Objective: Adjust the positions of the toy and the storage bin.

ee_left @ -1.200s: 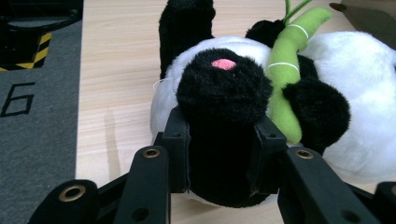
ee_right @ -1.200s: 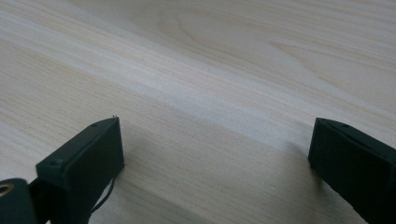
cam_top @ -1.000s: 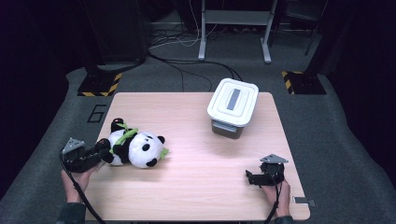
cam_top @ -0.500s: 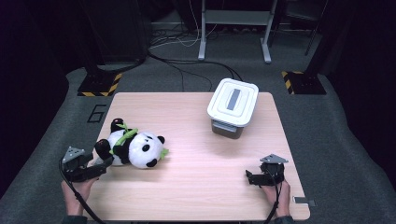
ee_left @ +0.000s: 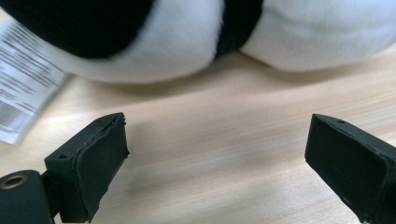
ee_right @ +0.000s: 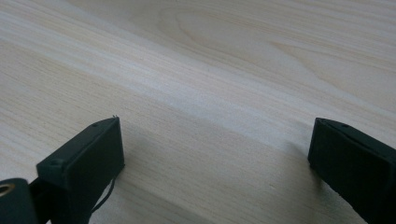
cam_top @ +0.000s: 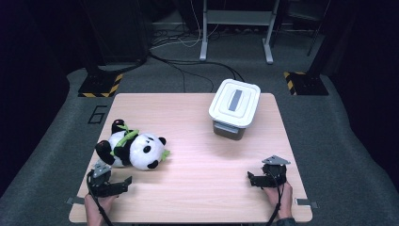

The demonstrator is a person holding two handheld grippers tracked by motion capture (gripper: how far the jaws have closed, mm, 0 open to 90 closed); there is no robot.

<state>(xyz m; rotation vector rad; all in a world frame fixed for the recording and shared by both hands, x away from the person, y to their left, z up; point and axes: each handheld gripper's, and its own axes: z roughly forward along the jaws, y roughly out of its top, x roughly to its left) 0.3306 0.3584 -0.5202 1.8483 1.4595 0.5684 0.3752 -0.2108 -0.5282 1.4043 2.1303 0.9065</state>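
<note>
A black-and-white plush panda with green leaves at its neck lies on its side at the left of the wooden table. My left gripper rests just in front of it near the table's front edge, pointing right. Its jaws have just been opening and stand open with nothing between them. The left gripper view looks past the left gripper to the panda's underside and its white label, close ahead over bare wood. My right gripper lies open at the front right, pointing left over bare wood.
A white lidded box with a grey handle strip stands at the back right of the table. Dark floor with cables, metal stand legs and yellow-black striped bases surrounds the table. Bare wood stretches between the panda and the right gripper.
The left gripper has drawn away from the panda's left end, dropped toward the front edge and a little right, and its jaws have spread. The right gripper has stayed put.
</note>
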